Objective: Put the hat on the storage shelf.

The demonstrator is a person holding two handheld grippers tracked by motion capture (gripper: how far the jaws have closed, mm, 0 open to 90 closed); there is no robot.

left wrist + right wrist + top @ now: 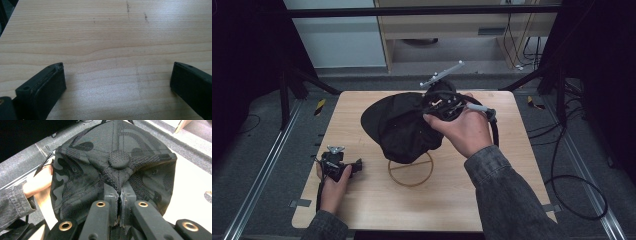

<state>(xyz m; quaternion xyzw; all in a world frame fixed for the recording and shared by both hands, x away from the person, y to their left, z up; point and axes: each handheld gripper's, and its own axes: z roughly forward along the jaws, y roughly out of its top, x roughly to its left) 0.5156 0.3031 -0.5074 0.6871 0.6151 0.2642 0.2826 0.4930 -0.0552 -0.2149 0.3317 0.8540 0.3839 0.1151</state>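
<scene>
A black camouflage-patterned cap [399, 127] hangs over a wooden stand whose ring base [410, 172] lies on the table. My right gripper [434, 110] comes in from the right and is shut on the cap's fabric. In the right gripper view its jaws [119, 192] are pinched together on a fold just below the cap's top button [118, 159]. The upper part of the stand is hidden under the cap. My left gripper [357, 165] rests low at the table's front left, and its jaws [117, 72] stand wide open over bare wood.
The light wooden table [362, 200] has its edges close on all sides, with grey floor and metal rails around it. Cables [572, 185] trail on the floor at the right. Black stand legs [307, 82] rise at the back left. The person's left hand [37, 182] shows beyond the cap.
</scene>
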